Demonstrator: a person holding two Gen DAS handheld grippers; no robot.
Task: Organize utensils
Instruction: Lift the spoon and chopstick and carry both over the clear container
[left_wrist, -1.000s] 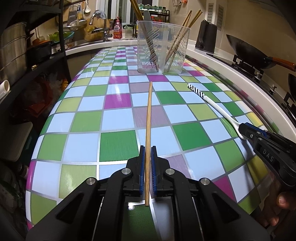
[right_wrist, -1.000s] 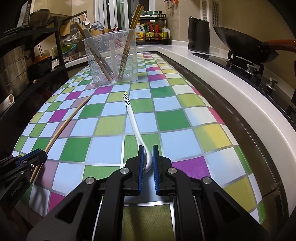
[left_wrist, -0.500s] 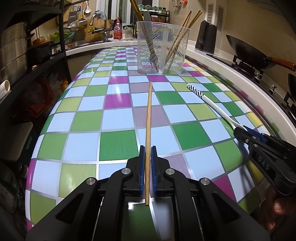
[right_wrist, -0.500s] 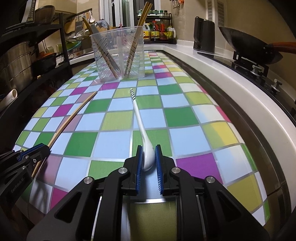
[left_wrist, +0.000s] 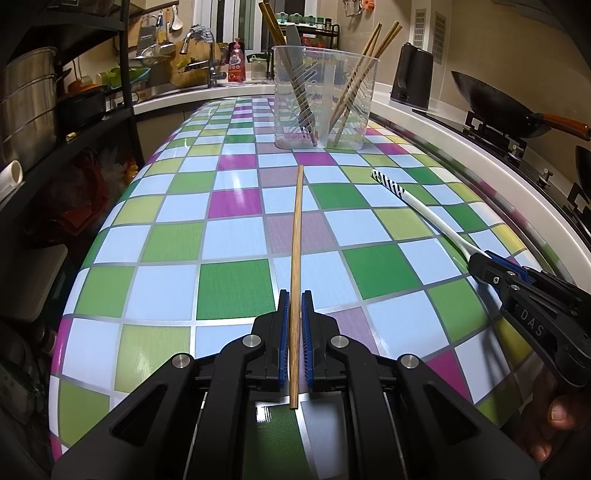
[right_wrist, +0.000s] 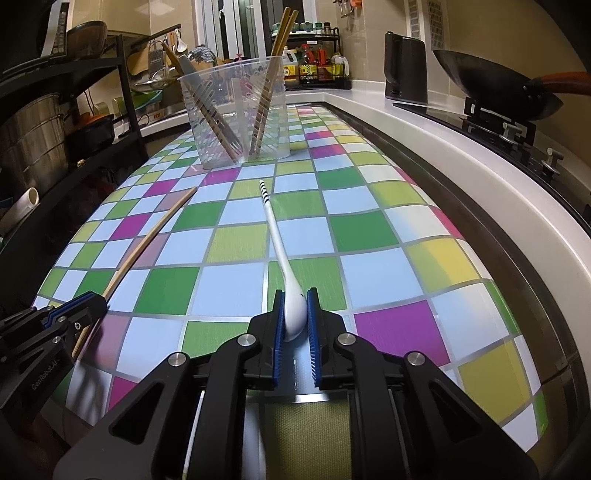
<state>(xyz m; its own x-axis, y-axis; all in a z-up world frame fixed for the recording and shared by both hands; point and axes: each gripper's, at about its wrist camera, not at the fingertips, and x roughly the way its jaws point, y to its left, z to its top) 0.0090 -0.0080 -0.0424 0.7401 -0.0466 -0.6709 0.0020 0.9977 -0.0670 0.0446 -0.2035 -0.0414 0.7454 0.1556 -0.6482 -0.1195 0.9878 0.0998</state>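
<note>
Checkered table (left_wrist: 236, 295) fills the centre of both views. Clear plastic cup (left_wrist: 325, 96), upper centre of the left view, stands on the table's far end and holds several chopsticks and a slotted utensil (leaning against its walls). Left gripper (left_wrist: 294, 306), bottom centre, clamped on a wooden chopstick (left_wrist: 296, 236) that points toward the cup. Right gripper (right_wrist: 295, 306), bottom centre of its own view, pads pressed on the bowl of a white spoon (right_wrist: 280, 251); striped handle end points toward the cup. Wok (left_wrist: 495, 103) at upper right.
</note>
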